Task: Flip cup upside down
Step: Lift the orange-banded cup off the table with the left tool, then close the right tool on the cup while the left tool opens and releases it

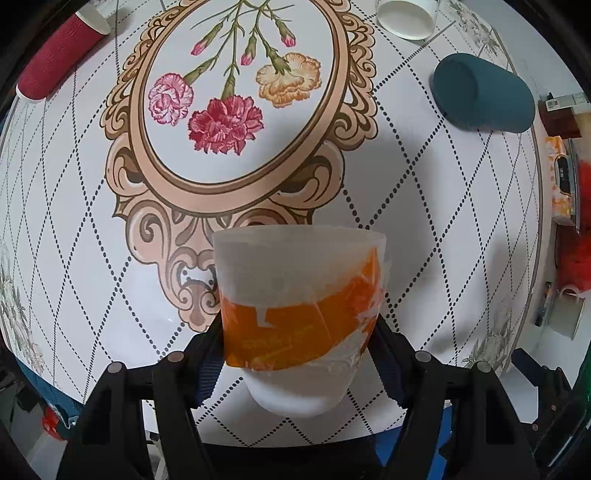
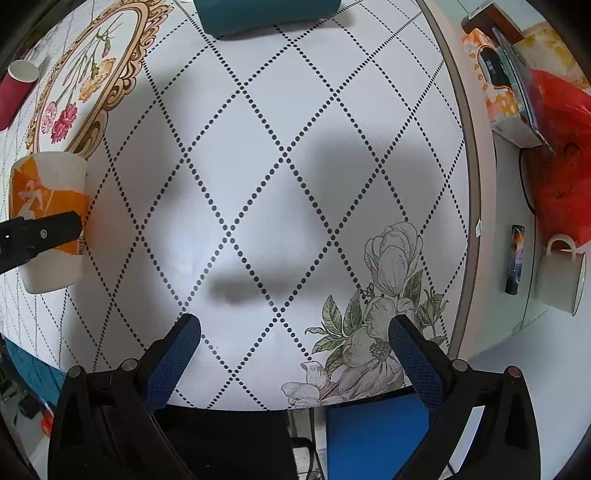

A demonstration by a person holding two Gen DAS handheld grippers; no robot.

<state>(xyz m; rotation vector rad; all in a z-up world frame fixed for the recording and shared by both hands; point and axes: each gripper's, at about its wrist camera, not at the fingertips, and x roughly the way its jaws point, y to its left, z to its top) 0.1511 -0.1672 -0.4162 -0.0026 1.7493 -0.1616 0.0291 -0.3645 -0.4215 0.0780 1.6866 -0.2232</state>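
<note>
Nearest the left wrist camera, the left gripper (image 1: 299,350) is clamped on the white paper cup with an orange printed band (image 1: 301,306), its pads pressing the band from either side. The cup's wide end points away from the camera and its narrow base toward it, and it appears to be carried above the round white tabletop with dotted diamond lines and a flower medallion (image 1: 461,229); whether any part touches the surface cannot be told. In the right wrist view the right gripper (image 2: 293,354) hangs with its blue-padded fingers spread wide and nothing between them, near the table's front edge, with the held cup at its far left.

The risk, as I judge it, lies in the thin paper wall: a hard squeeze could crumple it, while a loose one could let the cup slip as it is turned over. If the rim meets the tabletop at a tilt, the cup may topple rather than sit mouth down.

Farther off lie a dark teal cup (image 1: 484,96) on its side, a ribbed red paper cup (image 1: 55,59) also lying down, and a white cup (image 1: 406,18) at the far edge.
</note>
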